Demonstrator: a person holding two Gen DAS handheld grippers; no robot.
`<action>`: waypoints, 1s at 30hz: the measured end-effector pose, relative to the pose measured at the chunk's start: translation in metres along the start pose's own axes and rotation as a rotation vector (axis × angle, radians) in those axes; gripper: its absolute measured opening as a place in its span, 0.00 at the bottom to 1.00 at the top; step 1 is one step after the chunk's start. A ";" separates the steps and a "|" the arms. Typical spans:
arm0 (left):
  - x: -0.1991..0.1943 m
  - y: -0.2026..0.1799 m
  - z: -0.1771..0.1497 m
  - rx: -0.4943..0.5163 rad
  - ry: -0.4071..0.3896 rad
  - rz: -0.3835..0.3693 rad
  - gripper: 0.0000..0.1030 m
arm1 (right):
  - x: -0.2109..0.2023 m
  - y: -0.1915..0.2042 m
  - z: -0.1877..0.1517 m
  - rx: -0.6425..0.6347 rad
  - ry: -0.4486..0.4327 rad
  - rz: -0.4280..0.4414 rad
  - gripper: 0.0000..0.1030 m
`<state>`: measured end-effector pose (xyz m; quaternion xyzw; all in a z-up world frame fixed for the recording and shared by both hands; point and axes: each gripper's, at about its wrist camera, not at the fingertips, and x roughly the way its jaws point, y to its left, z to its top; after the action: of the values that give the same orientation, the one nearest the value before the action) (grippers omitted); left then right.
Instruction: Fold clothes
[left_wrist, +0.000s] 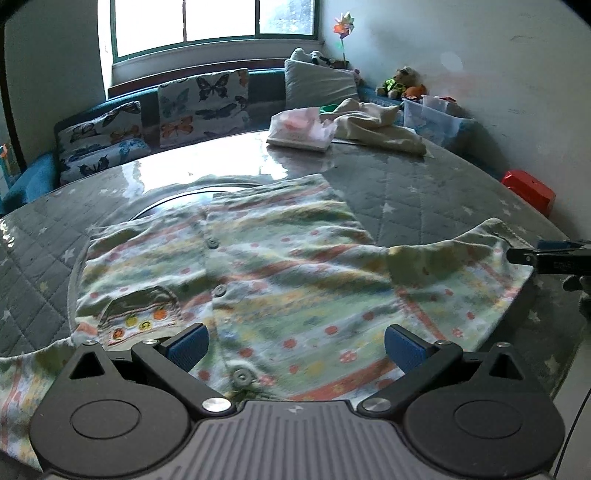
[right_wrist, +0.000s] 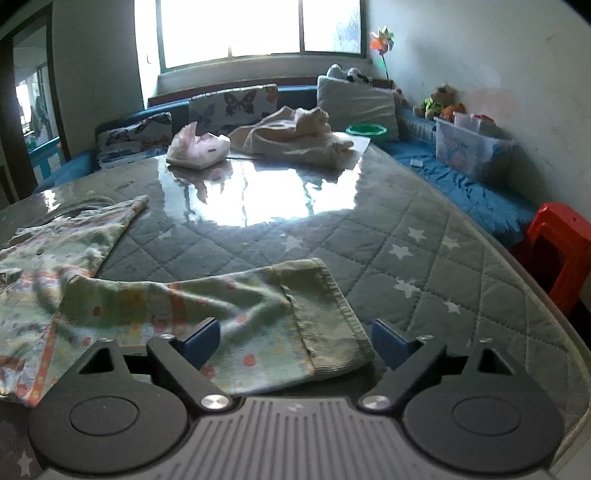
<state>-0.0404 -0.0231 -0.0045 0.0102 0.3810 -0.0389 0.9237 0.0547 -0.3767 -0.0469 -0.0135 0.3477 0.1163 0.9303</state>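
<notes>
Right wrist view shows the right gripper hanging with its jaws wide apart over the ribbed cuff of the patterned shirt, whose sleeve lies out to the side on the quilted table cover. Neither blue pad presses the cloth: the cuff sits between the fingers, its outer edge nearer the right-hand one, and nothing is held. In the left wrist view the left gripper is equally wide open and empty above the shirt's buttoned front, with the large bottom button just below the gap and the small pocket beside the left-hand finger. The step in hand looks like taking hold of the sleeve to fold it inward across the shirt body. To do it well, the right gripper should probably drop onto the cuff's thick hem, pinch both layers squarely, then carry it toward the button line while the left pins the shirt's front so the body does not drag or bunch. Beyond the shirt, toward the window, a cream garment awaits.
</notes>
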 end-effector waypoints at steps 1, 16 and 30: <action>0.000 -0.002 0.001 0.003 0.001 -0.001 1.00 | 0.001 -0.002 0.000 0.007 0.005 0.001 0.83; 0.017 -0.036 0.006 0.049 0.040 -0.046 1.00 | 0.004 -0.026 0.000 0.060 0.027 -0.008 0.58; 0.037 -0.047 0.002 0.046 0.102 -0.046 1.00 | 0.002 -0.023 0.001 0.041 0.034 0.003 0.30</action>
<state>-0.0166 -0.0725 -0.0287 0.0245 0.4267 -0.0685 0.9014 0.0624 -0.3983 -0.0488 0.0043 0.3656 0.1103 0.9242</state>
